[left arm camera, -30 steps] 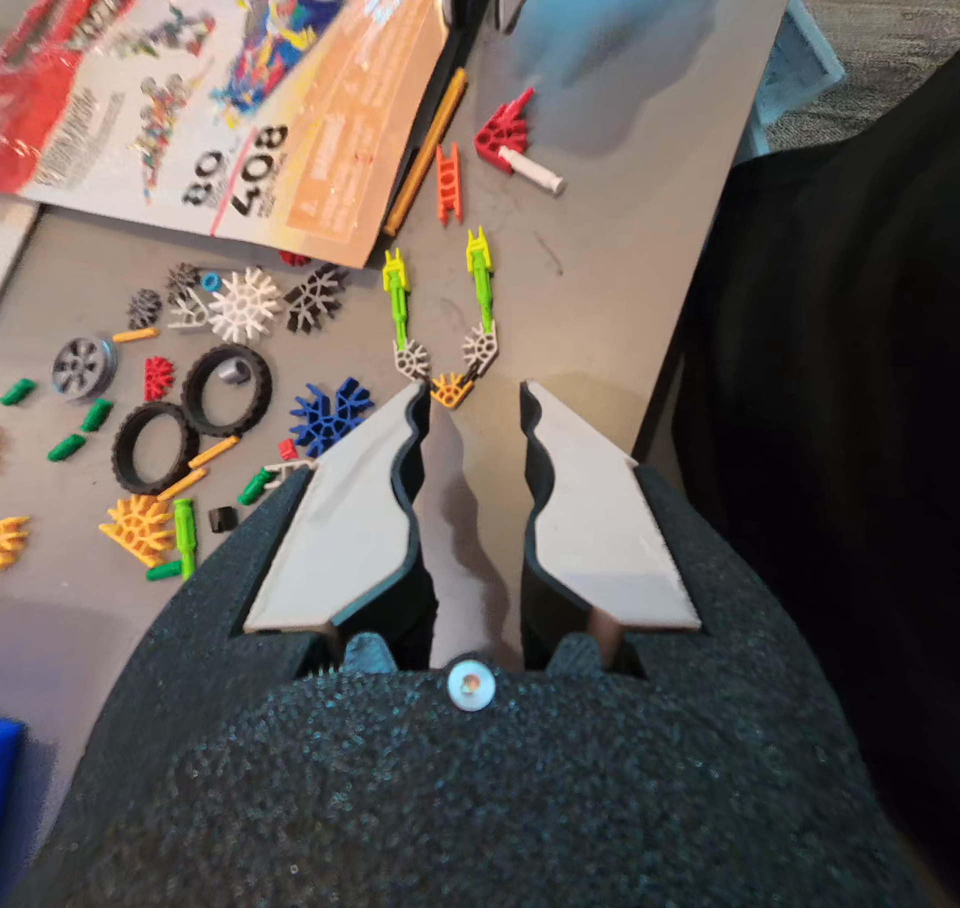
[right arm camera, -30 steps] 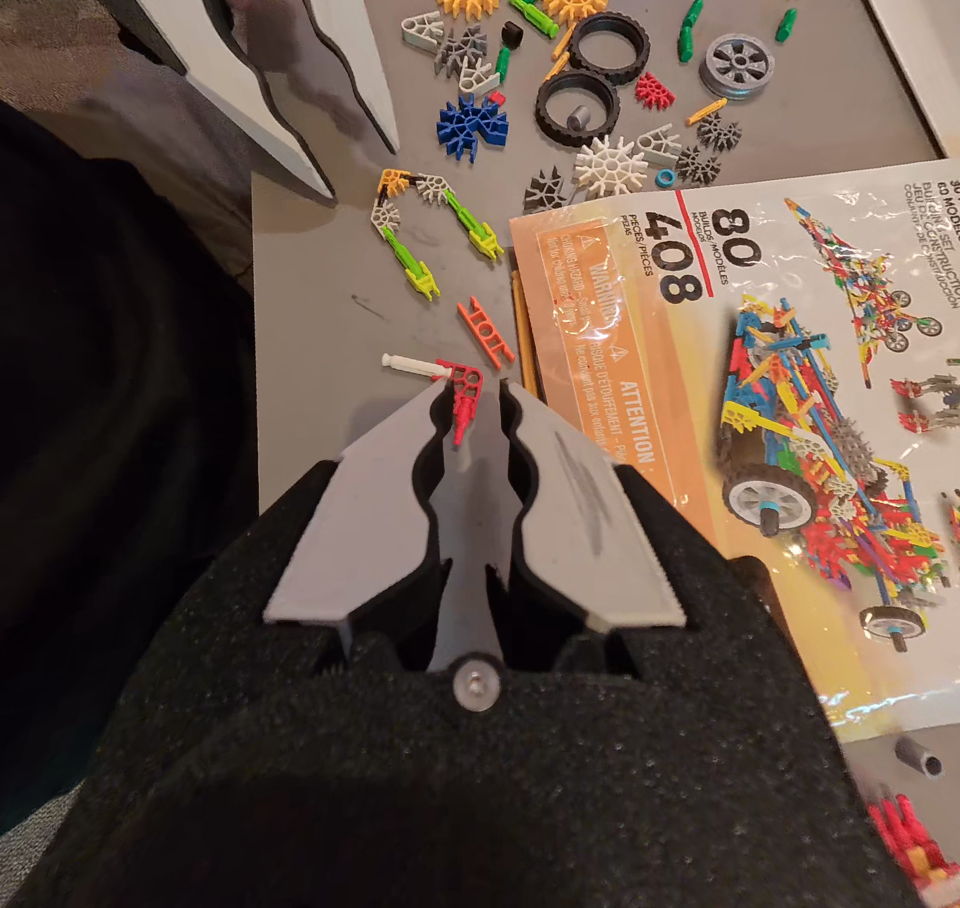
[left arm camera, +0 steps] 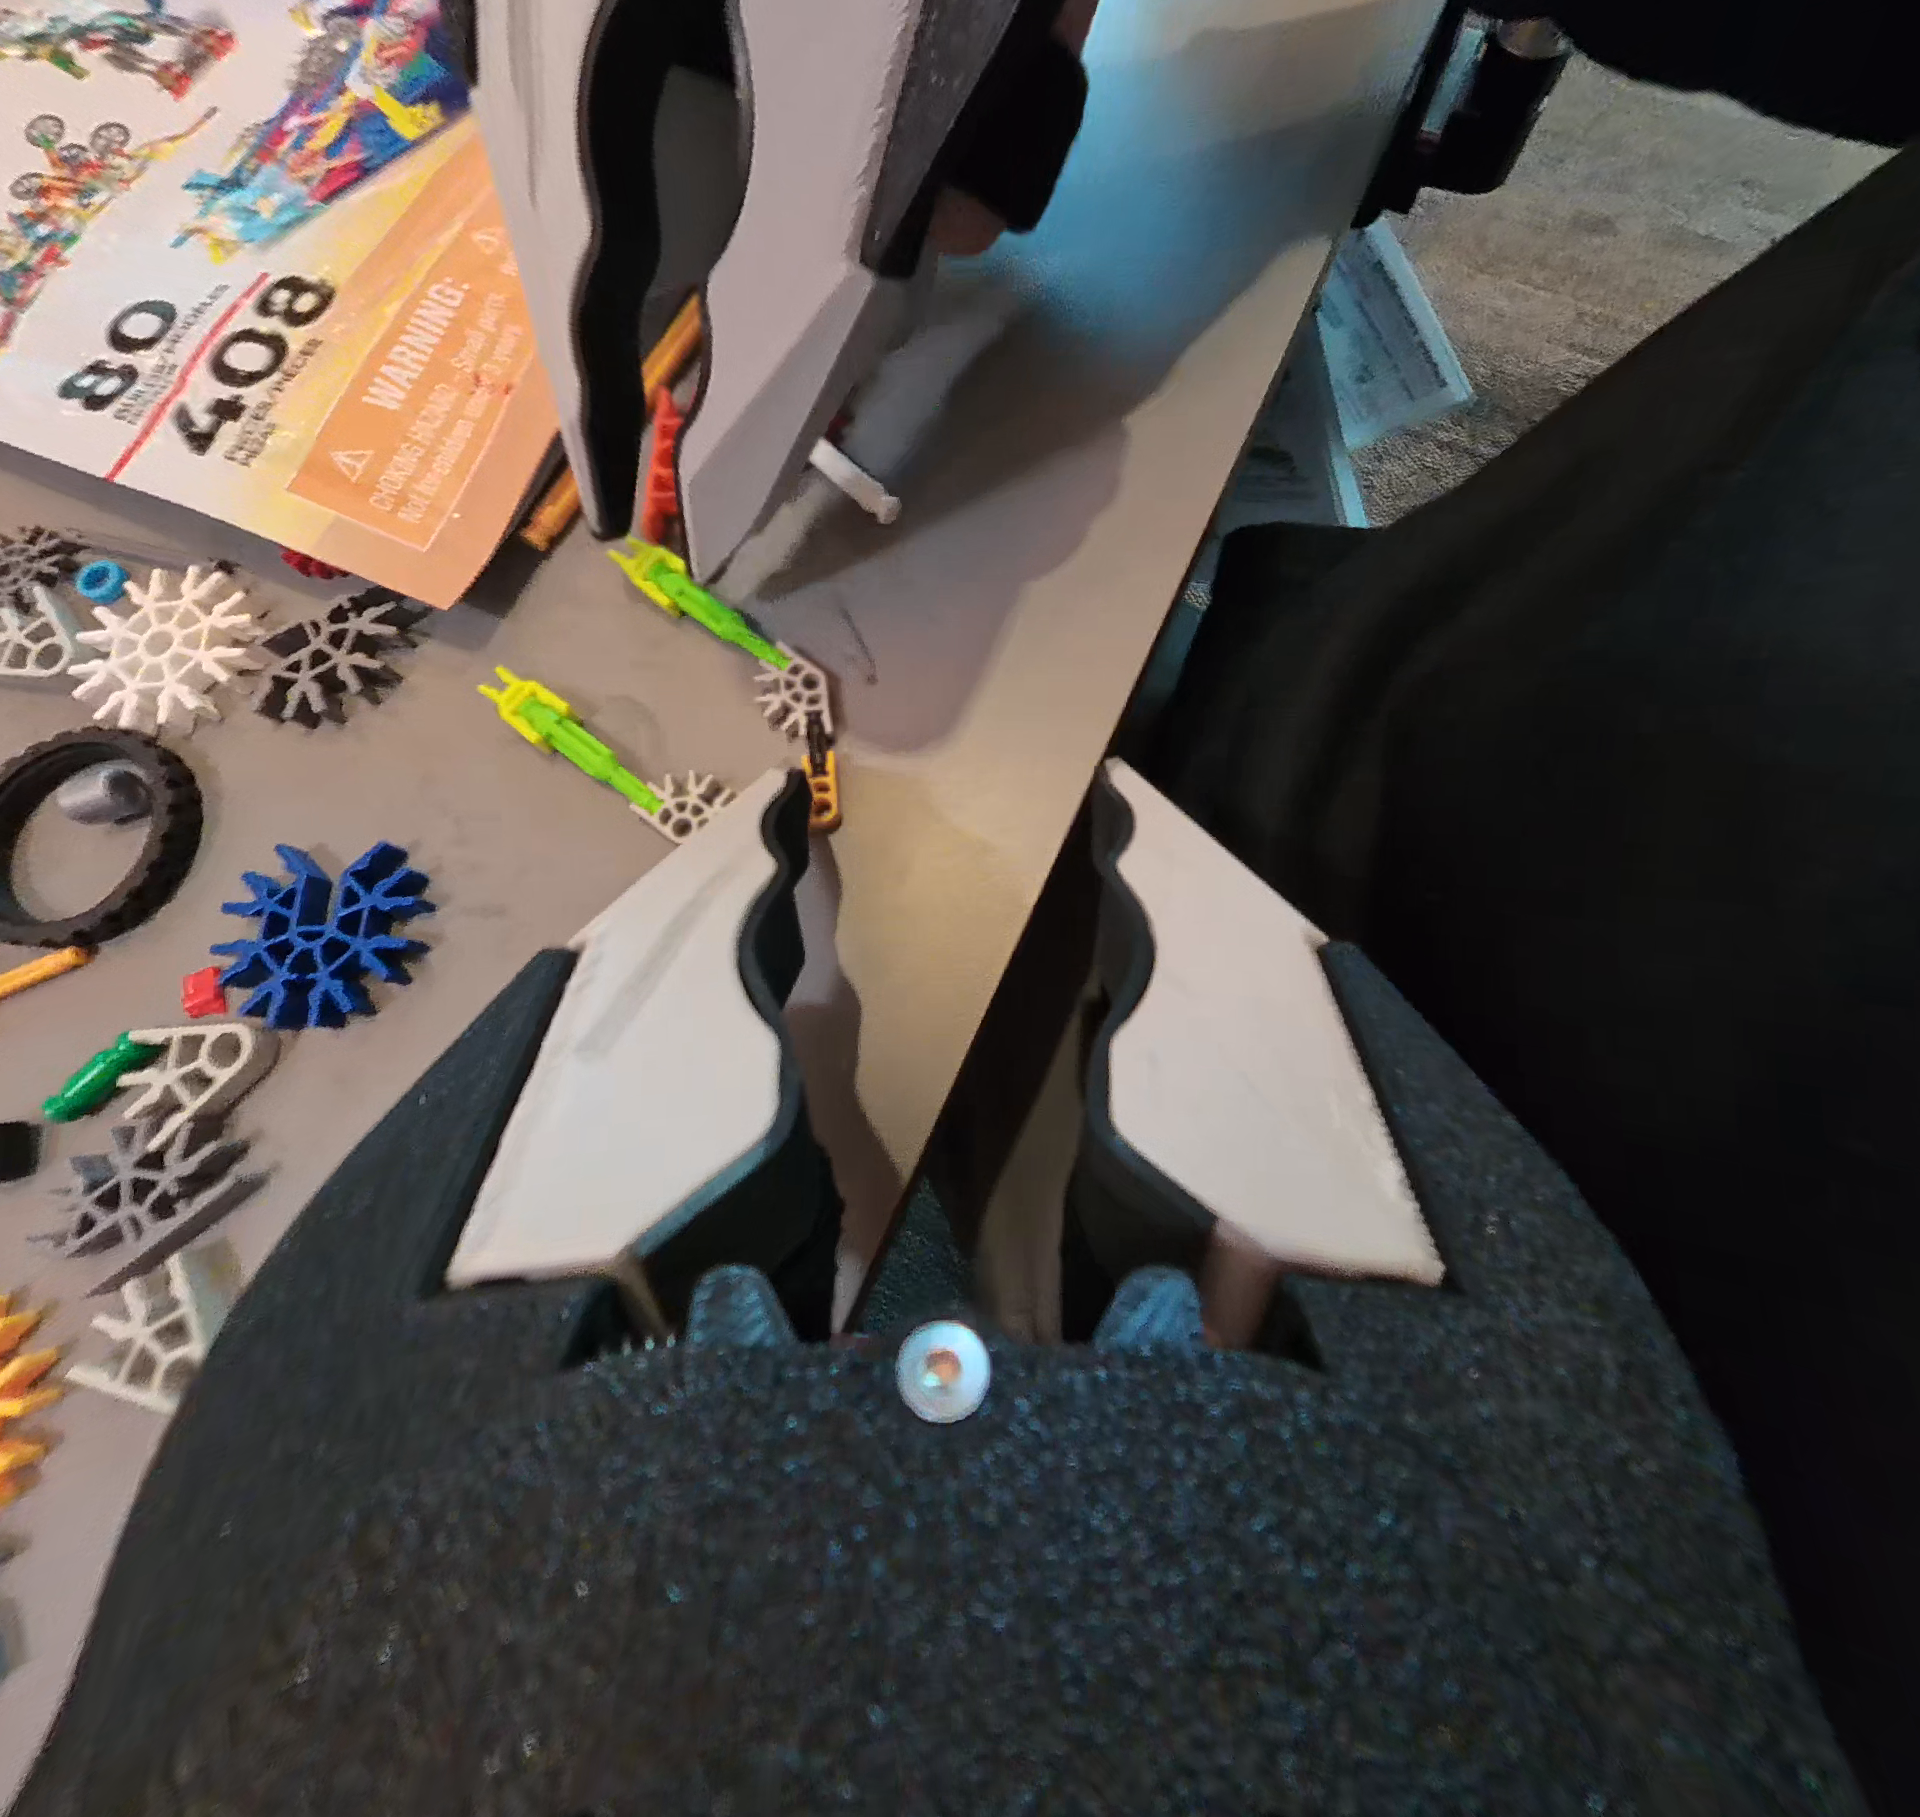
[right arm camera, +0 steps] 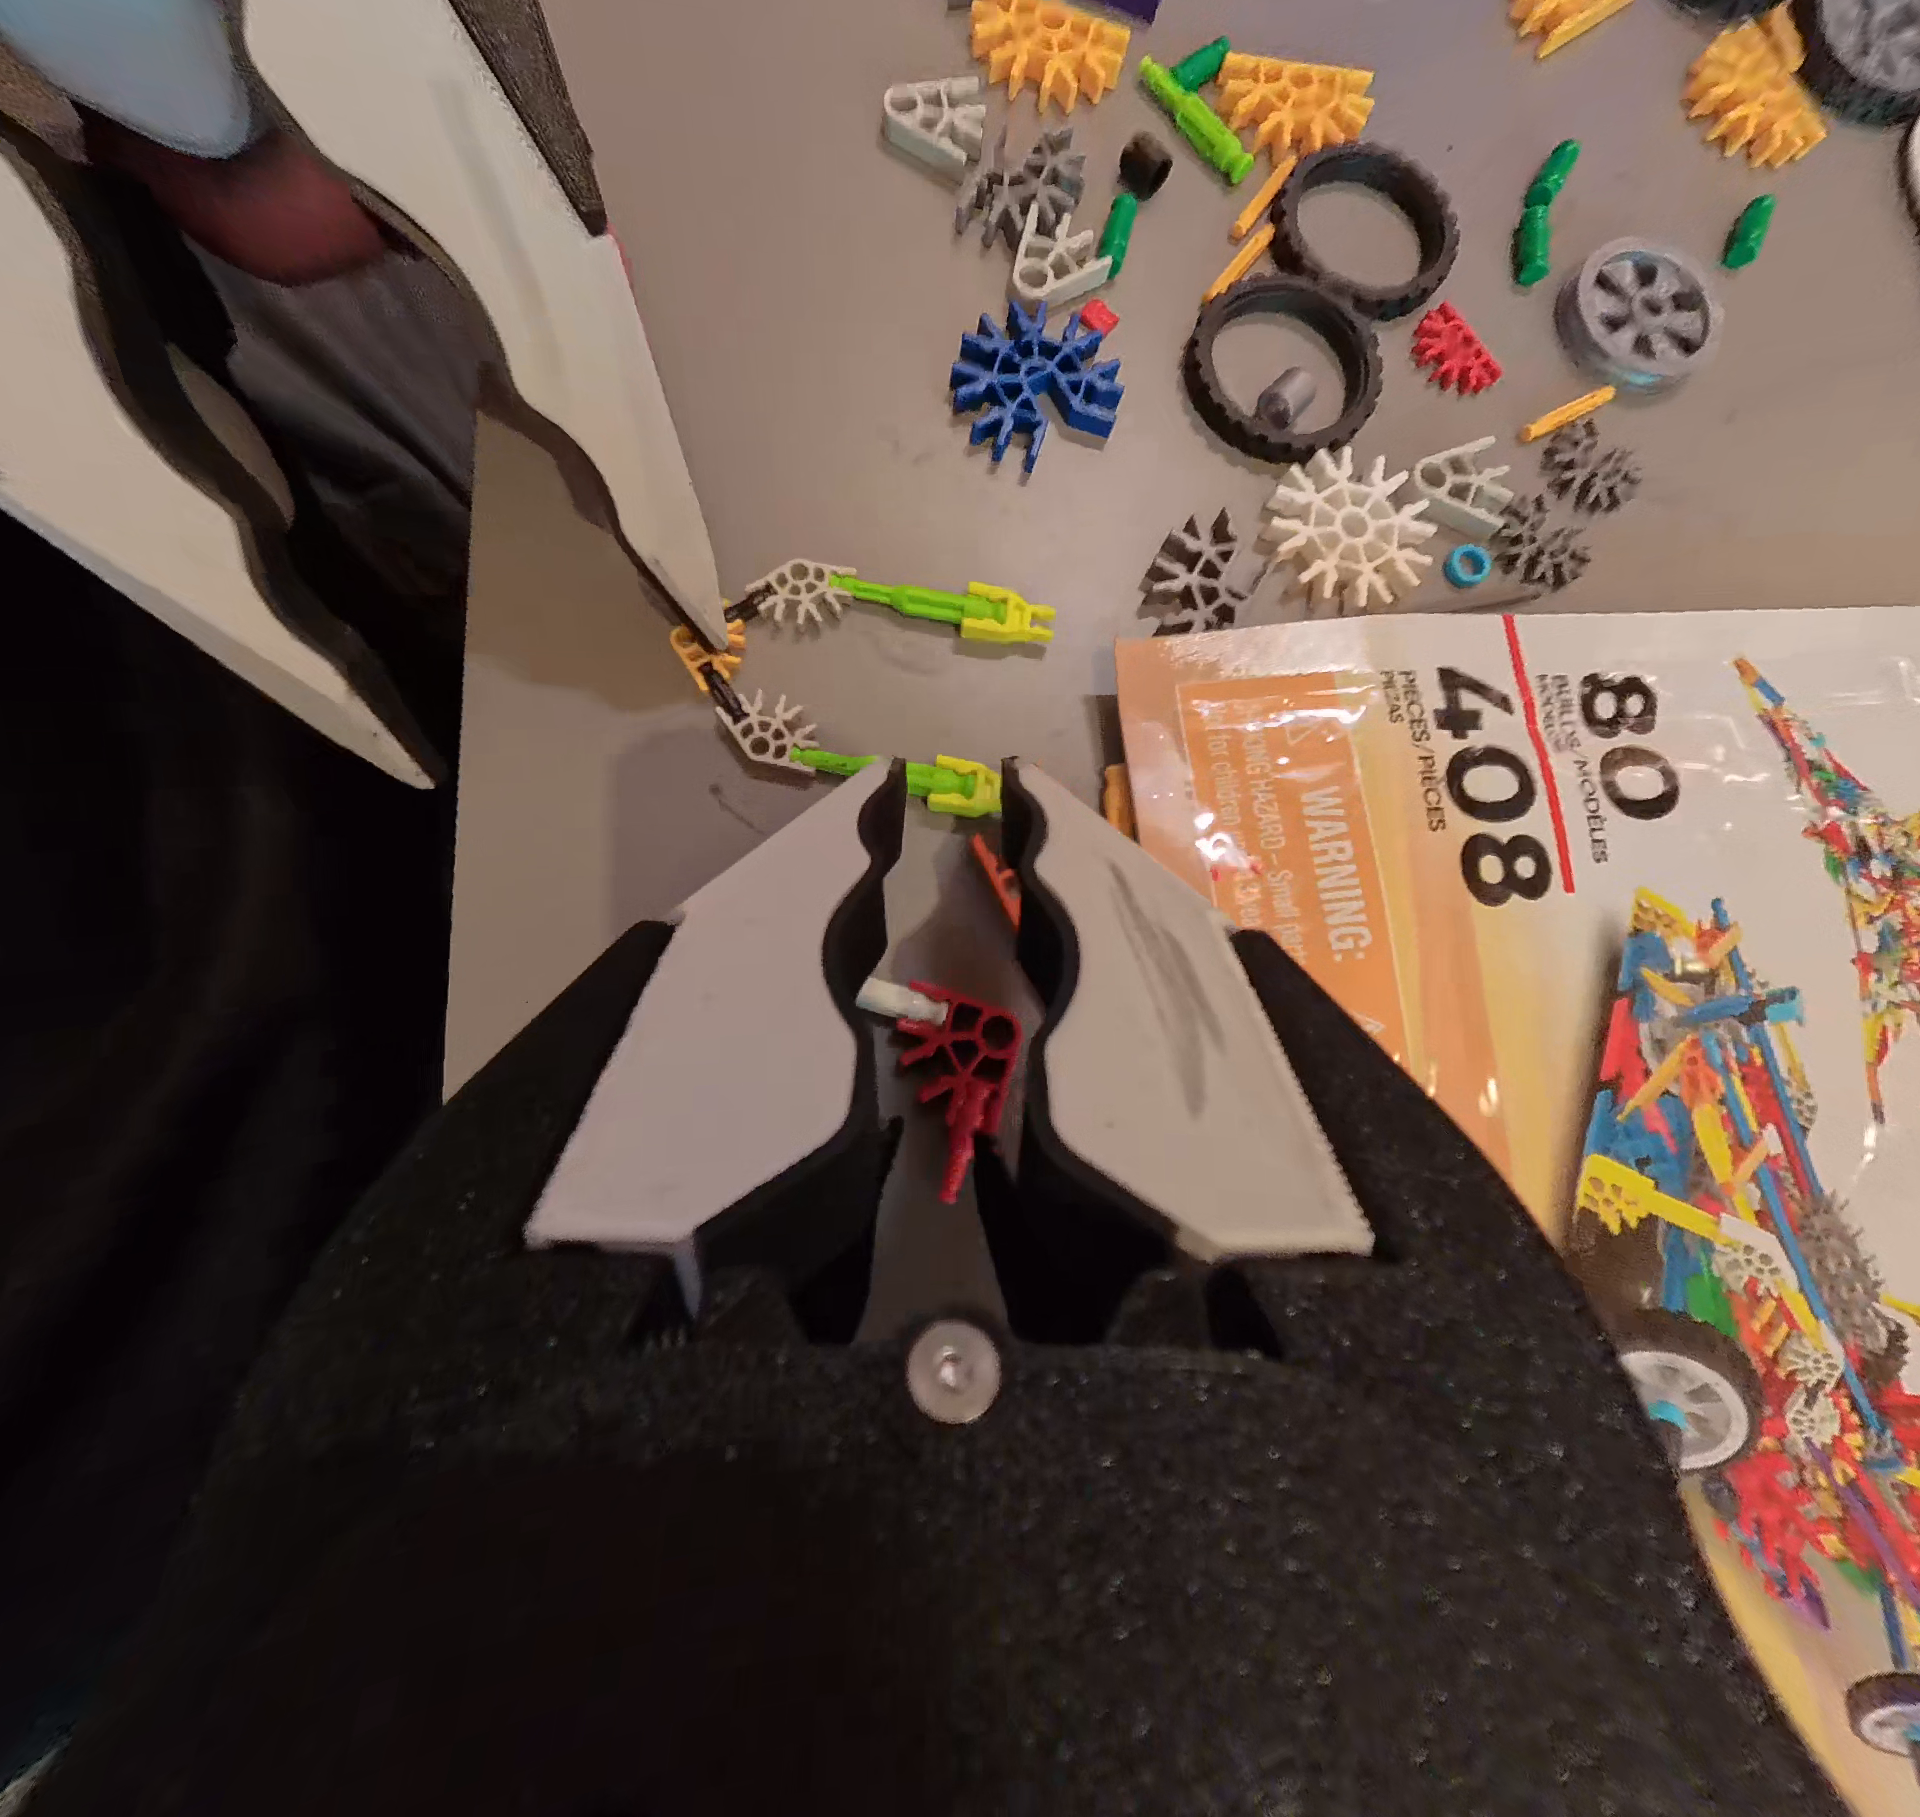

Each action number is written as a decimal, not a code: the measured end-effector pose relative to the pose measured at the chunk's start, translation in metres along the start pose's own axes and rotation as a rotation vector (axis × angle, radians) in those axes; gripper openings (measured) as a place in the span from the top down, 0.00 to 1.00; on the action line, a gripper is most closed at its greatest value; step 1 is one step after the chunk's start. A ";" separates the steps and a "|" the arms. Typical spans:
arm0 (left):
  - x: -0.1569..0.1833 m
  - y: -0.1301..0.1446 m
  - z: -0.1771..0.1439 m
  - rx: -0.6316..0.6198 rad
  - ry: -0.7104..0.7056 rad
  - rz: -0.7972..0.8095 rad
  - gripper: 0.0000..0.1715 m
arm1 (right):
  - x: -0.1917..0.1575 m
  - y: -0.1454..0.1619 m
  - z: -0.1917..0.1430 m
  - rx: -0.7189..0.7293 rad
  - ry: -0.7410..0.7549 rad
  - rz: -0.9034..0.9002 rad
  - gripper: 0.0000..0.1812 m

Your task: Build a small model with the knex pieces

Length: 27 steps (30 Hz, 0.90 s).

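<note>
Right gripper (right arm camera: 948,780): jaws apart by a narrow gap, nothing clamped. Tips are down near the worktop (right arm camera: 810,333). The yellow clip end (right arm camera: 961,782) of a lime-green rod (right arm camera: 831,759) shows right in the opening between the tips; contact cannot be told. Further back in the same gap, lying loose on the worktop: a red connector (right arm camera: 961,1045) with a white rod (right arm camera: 888,998) plugged in, and an orange ladder-shaped piece (right arm camera: 1000,879) against the inner side of the right-hand finger.

The green rod belongs to a small V-shaped chain: two lime rods, each with a grey fan connector (right arm camera: 769,728), both meeting at an orange connector (right arm camera: 707,655). The near rod's long axis runs across the right jaws' opening, roughly parallel to the worktop's near edge. The second rod (right arm camera: 914,606) lies just beyond it.

Left gripper (left arm camera: 951,801): jaws wide apart, empty. It straddles the near edge of the worktop (left arm camera: 1039,541): one finger over the surface, the other out past the edge. The inner finger's tip is touching or just short of the orange connector (left arm camera: 824,791); cannot tell which.

So each gripper is nearest one end of the chain: left at the apex, right at a rod's free end.

Other things: printed instruction bag (right arm camera: 1507,936) toward the far side of the right gripper; blue snowflake connector (right arm camera: 1034,385), tyres (right arm camera: 1283,370), white snowflake connector (right arm camera: 1349,529) scattered mid-worktop.
</note>
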<state>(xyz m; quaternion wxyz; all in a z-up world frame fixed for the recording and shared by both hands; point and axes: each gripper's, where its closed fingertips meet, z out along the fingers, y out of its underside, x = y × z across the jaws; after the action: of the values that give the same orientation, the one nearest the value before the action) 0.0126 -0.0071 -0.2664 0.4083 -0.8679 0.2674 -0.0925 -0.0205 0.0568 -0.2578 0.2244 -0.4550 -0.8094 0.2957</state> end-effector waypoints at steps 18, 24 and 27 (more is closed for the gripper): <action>-0.270 0.049 -0.212 -0.238 -0.575 0.051 0.84 | 0.038 -0.044 -0.043 0.435 0.042 0.042 0.93; -0.334 0.094 -0.211 -0.473 -0.486 0.088 0.92 | 0.062 -0.038 -0.057 0.503 0.261 0.045 0.96; -0.347 0.117 -0.199 -0.578 -0.380 0.087 0.96 | 0.066 -0.033 -0.062 0.533 0.316 0.065 0.96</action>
<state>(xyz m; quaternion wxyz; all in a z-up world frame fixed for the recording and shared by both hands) -0.3993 -0.0119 -0.2057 0.1918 -0.9371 0.2384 0.1680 -0.0331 0.1181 -0.1843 0.4492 -0.4463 -0.6435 0.4300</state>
